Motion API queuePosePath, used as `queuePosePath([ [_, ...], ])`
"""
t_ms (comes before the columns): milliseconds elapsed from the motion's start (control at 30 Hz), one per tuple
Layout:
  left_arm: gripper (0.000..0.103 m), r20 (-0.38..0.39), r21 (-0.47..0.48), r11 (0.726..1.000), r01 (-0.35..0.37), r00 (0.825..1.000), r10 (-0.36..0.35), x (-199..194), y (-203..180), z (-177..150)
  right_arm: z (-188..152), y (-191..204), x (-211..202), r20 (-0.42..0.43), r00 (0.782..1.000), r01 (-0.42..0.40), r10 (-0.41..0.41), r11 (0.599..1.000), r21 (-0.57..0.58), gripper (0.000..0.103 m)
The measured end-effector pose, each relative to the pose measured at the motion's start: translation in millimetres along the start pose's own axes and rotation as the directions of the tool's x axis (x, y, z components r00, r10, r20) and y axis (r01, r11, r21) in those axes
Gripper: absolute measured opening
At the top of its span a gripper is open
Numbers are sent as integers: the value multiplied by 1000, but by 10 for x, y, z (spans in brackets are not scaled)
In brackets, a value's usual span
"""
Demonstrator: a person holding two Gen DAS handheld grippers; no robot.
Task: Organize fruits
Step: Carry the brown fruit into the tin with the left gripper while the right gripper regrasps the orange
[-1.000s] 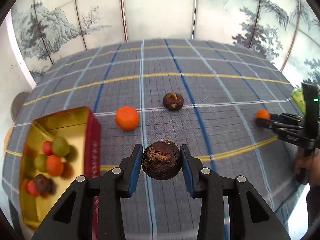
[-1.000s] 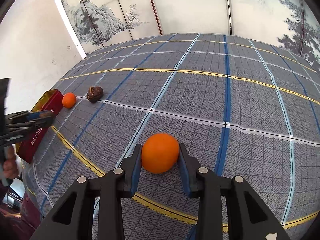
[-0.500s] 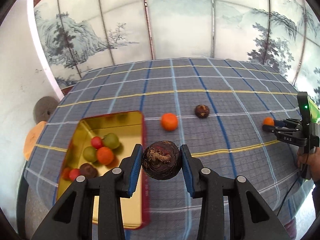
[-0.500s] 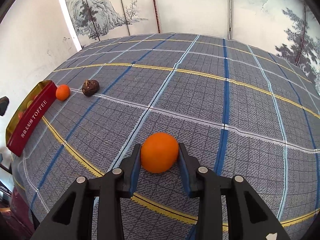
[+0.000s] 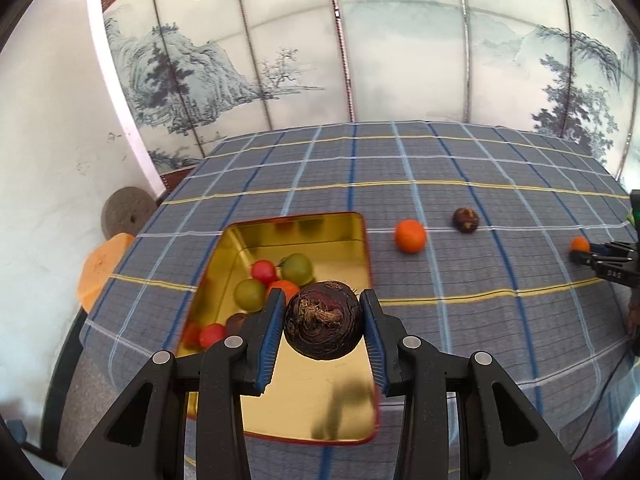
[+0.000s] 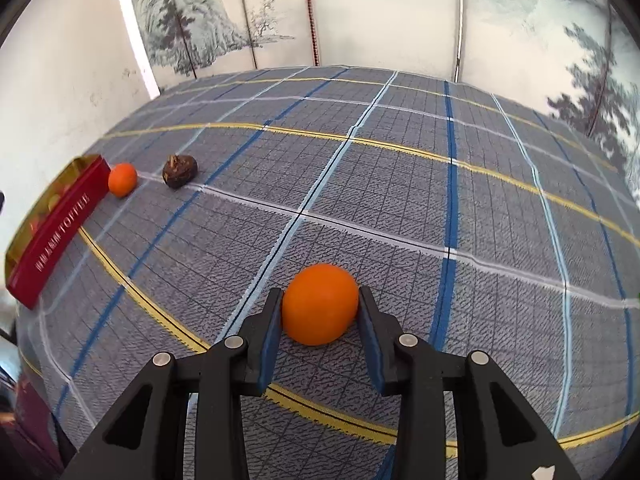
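Three oranges [image 6: 320, 304] [image 6: 123, 179] [image 5: 287, 287], three dark chestnuts [image 5: 323, 320] [image 5: 465, 219] [image 5: 237, 322], two green [image 5: 298, 269] [image 5: 249, 295] and three red fruits [image 5: 264, 272] [image 5: 212, 335] [image 5: 192, 334], one tin [image 5: 296, 232].

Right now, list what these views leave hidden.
- Tin contents: left view, the chestnut and left gripper cover some fruit.
- Tin inside: right view, its red wall hides it.
- Whether the orange in the right gripper touches the cloth: unclear.

tin [image 5: 362, 248]: near corner hidden behind the left gripper's fingers [image 5: 274, 320]
fruits in tin [image 5: 240, 322]: some partly covered by that finger
tin lettering [image 6: 60, 232]: small characters too blurred to read
right gripper [image 5: 600, 262]: cut off by the frame edge
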State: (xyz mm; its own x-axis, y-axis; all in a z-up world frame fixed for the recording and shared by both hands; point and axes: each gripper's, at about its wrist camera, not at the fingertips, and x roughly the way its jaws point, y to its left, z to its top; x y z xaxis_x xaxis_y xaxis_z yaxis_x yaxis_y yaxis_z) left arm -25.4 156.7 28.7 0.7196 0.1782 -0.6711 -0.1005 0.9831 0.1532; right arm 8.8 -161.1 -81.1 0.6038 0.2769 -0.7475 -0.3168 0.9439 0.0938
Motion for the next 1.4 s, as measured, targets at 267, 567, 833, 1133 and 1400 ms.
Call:
queuePosePath([
  [267, 39, -9, -15, 999, -38, 999, 37, 51, 174, -86, -31, 0, -54, 0, 1000, -8, 8, 999, 43, 34],
  [567, 39, -4, -4, 998, -65, 998, 65, 80, 215, -122, 18, 95, -154, 19, 1000, -20, 20, 999, 42, 34],
  [833, 39, -20, -10, 997, -77, 997, 77, 209, 284, -200, 81, 284, -242, 41, 998, -48, 47, 999, 19, 32],
  [1133, 39, -82, -38, 996, -79, 994, 76, 466, 397, -352, 53, 284, -247, 39, 999, -36, 35, 999, 30, 32],
  [1400, 40, -70, -40, 996, -82, 994, 79, 452, 402, -340, 31, 218, -236, 38, 999, -5, 3, 999, 45, 34],
])
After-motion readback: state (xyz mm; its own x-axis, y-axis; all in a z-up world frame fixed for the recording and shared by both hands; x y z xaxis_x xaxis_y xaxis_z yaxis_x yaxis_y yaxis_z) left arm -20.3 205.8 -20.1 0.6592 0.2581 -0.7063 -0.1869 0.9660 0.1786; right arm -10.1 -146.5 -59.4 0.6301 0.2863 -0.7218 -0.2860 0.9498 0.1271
